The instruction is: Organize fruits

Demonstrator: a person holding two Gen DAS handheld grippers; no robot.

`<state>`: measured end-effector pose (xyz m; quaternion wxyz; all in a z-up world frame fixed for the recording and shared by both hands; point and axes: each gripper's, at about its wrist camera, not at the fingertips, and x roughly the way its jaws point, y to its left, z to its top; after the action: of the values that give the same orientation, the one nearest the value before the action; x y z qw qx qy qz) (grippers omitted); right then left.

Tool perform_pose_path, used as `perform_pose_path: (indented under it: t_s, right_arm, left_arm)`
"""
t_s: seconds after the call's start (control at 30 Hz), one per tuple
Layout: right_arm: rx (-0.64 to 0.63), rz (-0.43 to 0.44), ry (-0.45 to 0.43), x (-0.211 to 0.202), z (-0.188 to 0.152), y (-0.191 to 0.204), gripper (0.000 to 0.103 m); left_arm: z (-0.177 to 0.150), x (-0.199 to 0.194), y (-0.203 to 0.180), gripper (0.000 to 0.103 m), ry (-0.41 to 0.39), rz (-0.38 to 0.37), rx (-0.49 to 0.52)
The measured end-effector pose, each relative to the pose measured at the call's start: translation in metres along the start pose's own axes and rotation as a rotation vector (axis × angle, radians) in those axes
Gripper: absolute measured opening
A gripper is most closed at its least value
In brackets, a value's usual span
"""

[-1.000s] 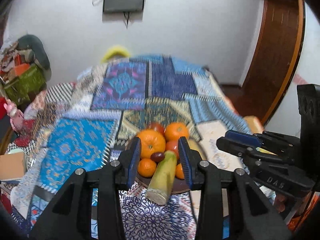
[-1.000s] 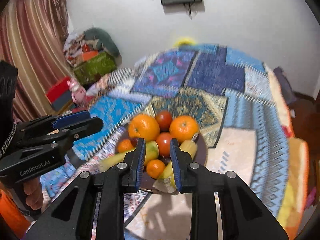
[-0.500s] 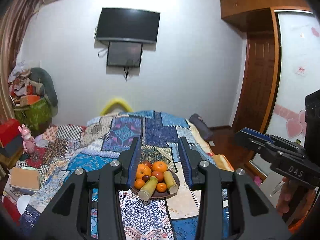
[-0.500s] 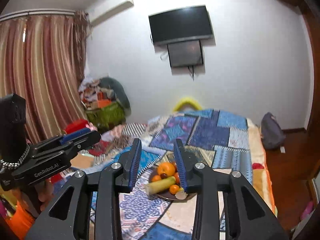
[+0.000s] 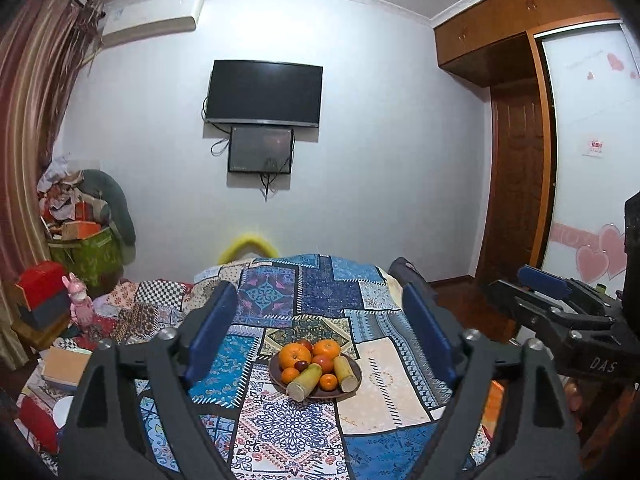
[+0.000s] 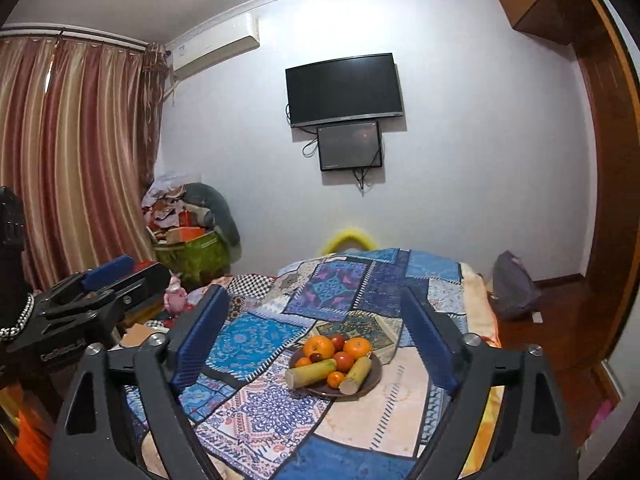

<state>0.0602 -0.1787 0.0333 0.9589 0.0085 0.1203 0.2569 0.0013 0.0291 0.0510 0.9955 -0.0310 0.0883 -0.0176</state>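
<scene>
Both wrist views, end of a fruit-arranging pass. A second ago your two grippers stood close over the fruit with their jaws nearly together; you now hold them far back and higher, so that the whole room shows. The left gripper (image 5: 320, 332) has its blue-padded jaws opening, wide apart, with nothing between the pads; the right gripper (image 6: 316, 336) is the same, jaws opening and empty. In the left view the right gripper appears again at the right edge; in the right view the left gripper appears at the left edge.

This withdrawal suggests that the arranging is finished or nearly so, since no loose fruit shows on the cover.

The one container is the round dark brown plate (image 5: 275, 372), low and centre in both frames, resting on the blue patchwork bedspread (image 5: 320, 288). In the left view it holds:
- two large oranges (image 5: 295, 355) at the back, side by side;
- red tomatoes (image 5: 323, 363) between and in front of them;
- one small dark plum-like fruit (image 5: 303, 365) at the middle;
- two small tangerines (image 5: 329, 381), one on the left and one in front;
- two pale yellow-green cut cane lengths (image 5: 304, 377), lying with cut ends toward you.

The fruit sits well apart from both grippers.
</scene>
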Motion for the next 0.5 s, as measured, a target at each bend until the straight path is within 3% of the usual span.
perform_pose_path:
  t_s: [0.17,0.5]
  right_arm:
    - [0.002,-0.031,-0.013,-0.004,-0.002,0.001,0.102]
    - [-0.026,-0.061,-0.019,-0.010,-0.004,0.005,0.103]
  left_arm:
    - [-0.002,-0.006,-0.003,0.098,-0.016,0.015,0.014]
    - [-0.006,-0.008,-0.004,0.102,-0.027,0.031,0.011]
